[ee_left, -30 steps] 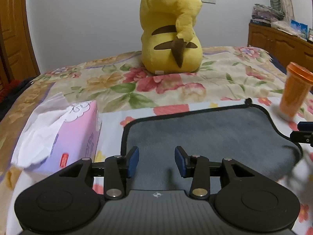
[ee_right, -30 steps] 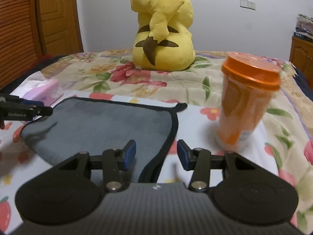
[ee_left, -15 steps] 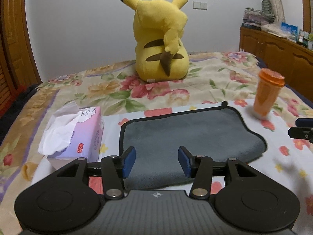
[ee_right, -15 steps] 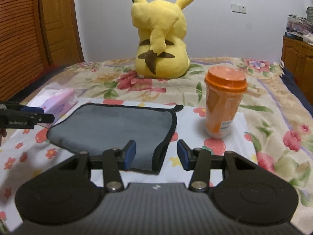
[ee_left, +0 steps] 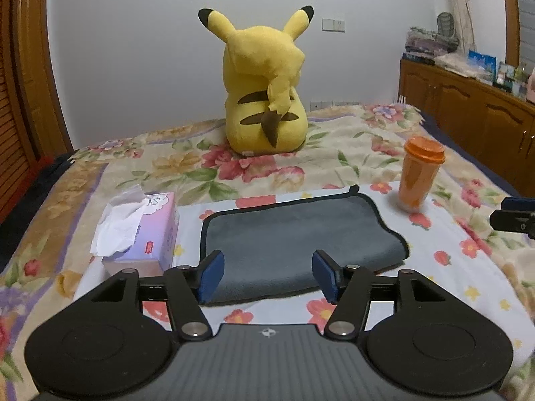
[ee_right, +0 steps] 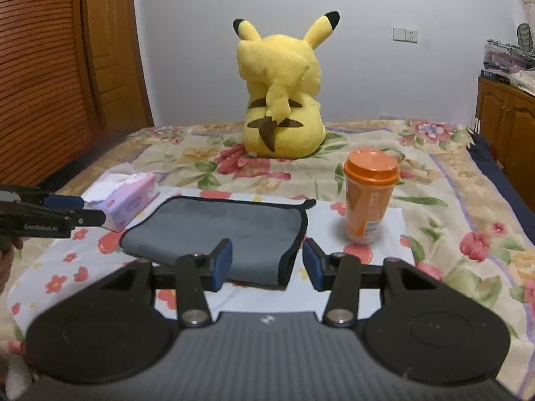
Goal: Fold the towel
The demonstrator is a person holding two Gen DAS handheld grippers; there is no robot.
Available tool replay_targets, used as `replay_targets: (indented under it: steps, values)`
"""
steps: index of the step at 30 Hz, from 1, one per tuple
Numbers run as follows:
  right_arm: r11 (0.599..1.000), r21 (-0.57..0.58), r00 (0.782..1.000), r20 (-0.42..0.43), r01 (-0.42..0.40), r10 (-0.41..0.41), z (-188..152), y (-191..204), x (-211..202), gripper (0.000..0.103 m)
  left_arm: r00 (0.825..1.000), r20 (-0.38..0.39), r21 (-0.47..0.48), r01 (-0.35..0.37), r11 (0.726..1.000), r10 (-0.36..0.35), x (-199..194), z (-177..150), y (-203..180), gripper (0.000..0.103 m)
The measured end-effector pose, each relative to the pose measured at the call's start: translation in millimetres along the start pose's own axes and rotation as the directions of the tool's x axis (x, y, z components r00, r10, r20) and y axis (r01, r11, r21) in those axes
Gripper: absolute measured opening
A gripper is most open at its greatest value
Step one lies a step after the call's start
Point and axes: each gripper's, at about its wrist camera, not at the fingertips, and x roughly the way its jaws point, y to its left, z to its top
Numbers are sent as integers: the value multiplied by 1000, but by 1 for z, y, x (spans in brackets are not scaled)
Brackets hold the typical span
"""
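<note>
Lying folded on the light floral mat (ee_left: 444, 267) near the bed's (ee_left: 187, 163) front edge, the grey black-trimmed towel (ee_left: 301, 234) sits btwn a purple tissue box (ee_left: 157, 234) on its left and an orange lidded cup (ee_left: 419, 175) upright by its far right corner, w/ a Pikachu plush (ee_left: 267, 93) toward the bed's far edge. Left gripper (ee_left: 267, 275) hangs over the towel's near edge, fingers apart, nothing held; right gripper (ee_right: 267, 264) hangs over the towel's near right corner, fingers also apart & empty.
</note>
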Motion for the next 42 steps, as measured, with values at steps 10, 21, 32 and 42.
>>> replay_targets:
  steps: [10,21,32,42]
  values:
    - [1000,-7,1000,16,25,-25,0,11,-38,57,999,31,3,-19,1000,19,-46,4,-12,83]
    - [996,19,994,72,82,-83,3,17,-69,102,996,88,-39,-8,999,12,-96,4,-15,102]
    - [992,40,990,79,117,-120,-3,14,-85,103,991,130,-50,3,999,3,-132,-4,-28,103]
    - [992,33,989,87,121,-124,-13,22,-96,103,992,124,-38,-9,999,13,-143,-22,-36,103]
